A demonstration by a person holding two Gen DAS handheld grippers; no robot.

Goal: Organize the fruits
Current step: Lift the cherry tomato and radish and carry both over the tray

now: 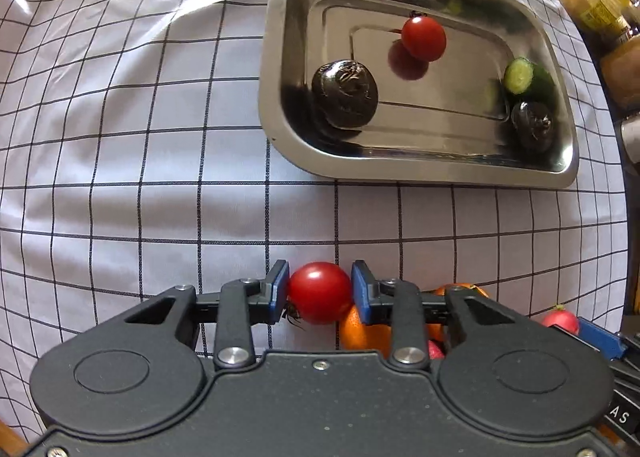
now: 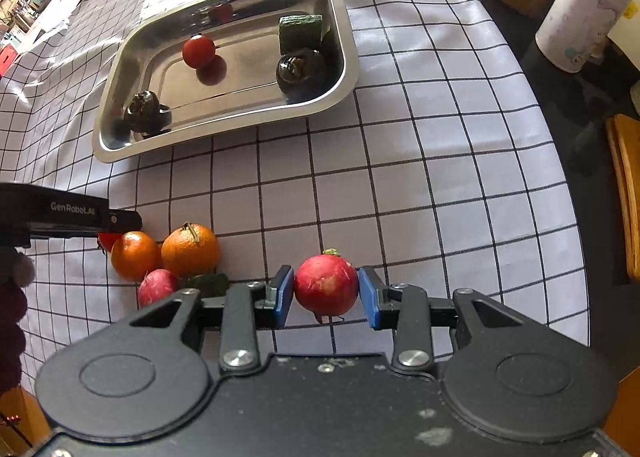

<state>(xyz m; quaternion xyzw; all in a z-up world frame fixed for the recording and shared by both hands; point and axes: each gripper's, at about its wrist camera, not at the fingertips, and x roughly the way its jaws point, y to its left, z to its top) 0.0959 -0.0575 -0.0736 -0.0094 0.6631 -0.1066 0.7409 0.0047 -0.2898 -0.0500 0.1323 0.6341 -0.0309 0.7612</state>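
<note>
Both grippers clamped on fruit over the checked tablecloth [image 2: 400, 177].
Left gripper [image 1: 320, 291] grips a round red tomato [image 1: 320, 292] at lower centre; right gripper [image 2: 326, 293] grips a pinkish-red radish [image 2: 326, 284]; the steel tray [image 1: 280, 105] lies above.

Your table is covered by a white checked cloth [image 2: 420, 161]. On it sit a steel tray [image 2: 105, 145], two oranges [image 2: 190, 251], touching, a radish [image 2: 157, 286] and a cucumber piece [image 2: 208, 284] just beside them.
</note>
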